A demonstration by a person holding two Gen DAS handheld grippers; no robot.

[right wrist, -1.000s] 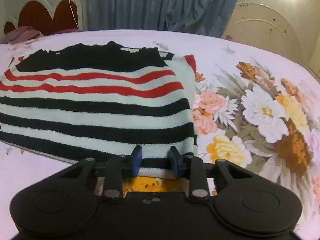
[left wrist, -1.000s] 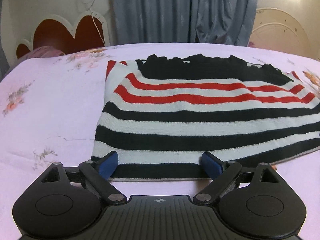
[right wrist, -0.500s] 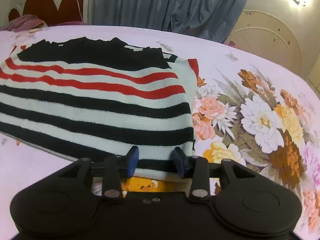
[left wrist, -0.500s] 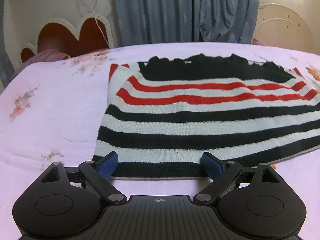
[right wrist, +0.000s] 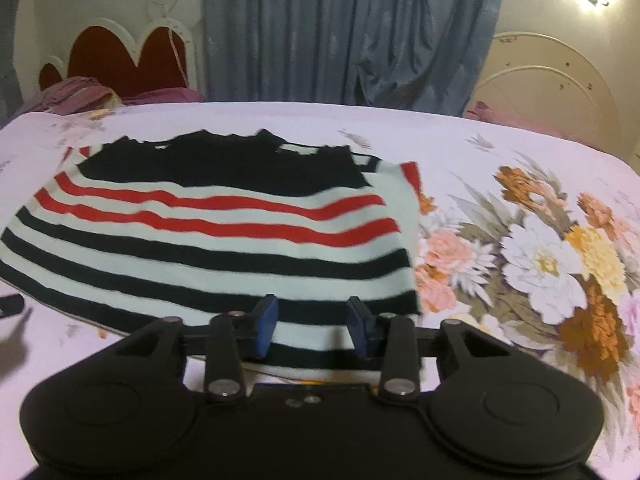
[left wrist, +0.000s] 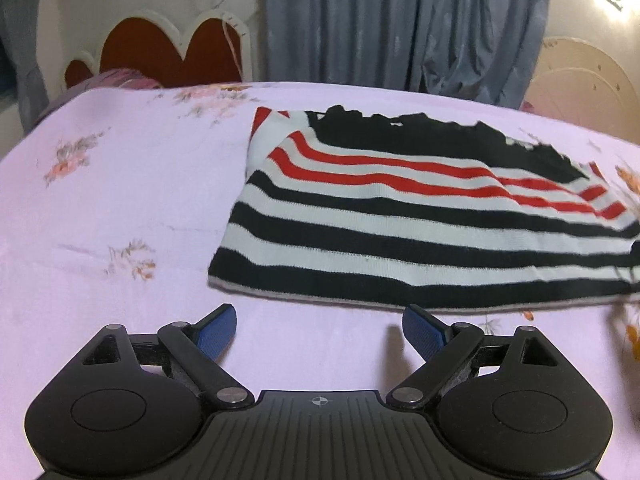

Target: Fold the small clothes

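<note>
Nearest in the left wrist view, the left gripper is hovering over bare bedsheet with its 2 blue pads spread wide and nothing between them. The striped sweater is lying flat just beyond those pads, its near hem clear of both and its bulk reaching off to the right.

In the right wrist view, the right gripper is sitting over the near right corner of the striped sweater, its jaws at a narrow gap and closing. The hem's black and white bands are showing between the 2 pads, but I cannot tell whether the pads are touching the cloth.

Farther off, the sweater's red stripes and black top are lying toward the headboard. The floral print is spreading to the right, and the blue curtain is hanging behind the bed.
</note>
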